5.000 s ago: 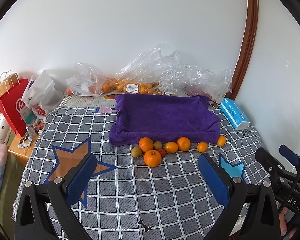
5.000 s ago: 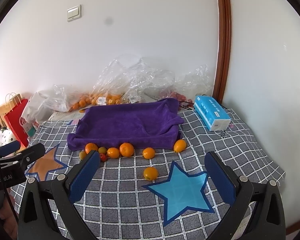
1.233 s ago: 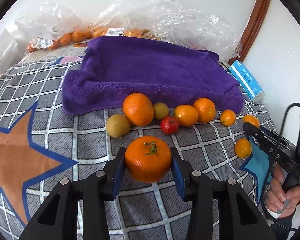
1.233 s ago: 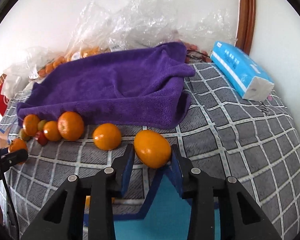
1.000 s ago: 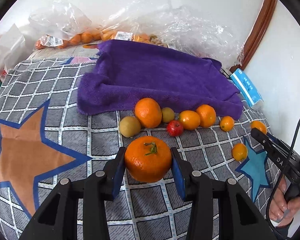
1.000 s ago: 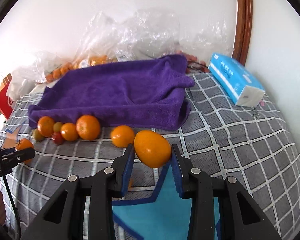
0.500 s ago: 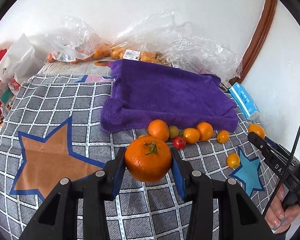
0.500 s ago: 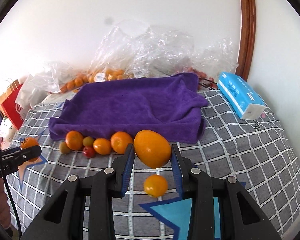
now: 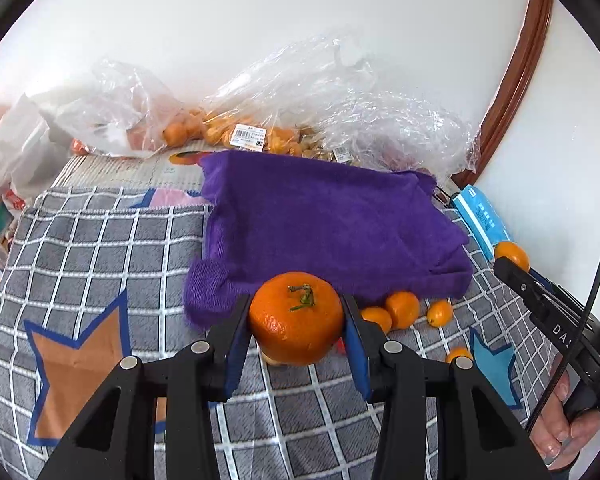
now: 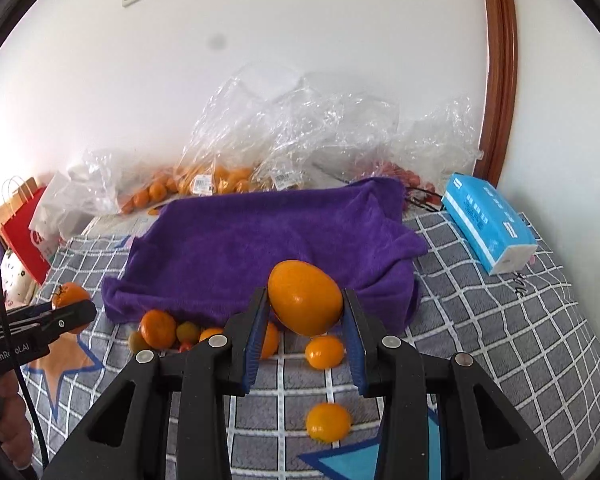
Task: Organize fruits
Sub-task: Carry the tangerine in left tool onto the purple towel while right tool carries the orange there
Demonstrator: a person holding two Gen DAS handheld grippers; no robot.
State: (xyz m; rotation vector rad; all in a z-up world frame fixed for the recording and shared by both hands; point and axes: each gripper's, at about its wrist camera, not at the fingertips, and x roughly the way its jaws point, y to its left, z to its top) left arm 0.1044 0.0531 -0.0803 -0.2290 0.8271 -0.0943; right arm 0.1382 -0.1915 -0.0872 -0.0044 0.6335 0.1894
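A grey checked blanket point(image 9: 100, 248) with star patches covers the bed, and a purple towel point(image 9: 324, 224) lies spread across its middle, the landmark for everything here. Behind the towel, against the wall, sit crumpled clear plastic bags point(image 9: 340, 96) of fruit; to its right lies a blue tissue pack point(image 10: 488, 228). Along the towel's near edge a loose row of small oranges point(image 10: 160, 328) rests on the blanket. The left gripper point(image 9: 296, 334) is angled down toward the towel's near edge, raised above the blanket, its jaws clamped on a stemmed mandarin point(image 9: 296, 318). The right gripper point(image 10: 305, 332) tilts down likewise before the towel's near right part, its jaws closed on an oval orange fruit point(image 10: 305, 297), a bare hand point(image 9: 560, 428) gripping its handle.
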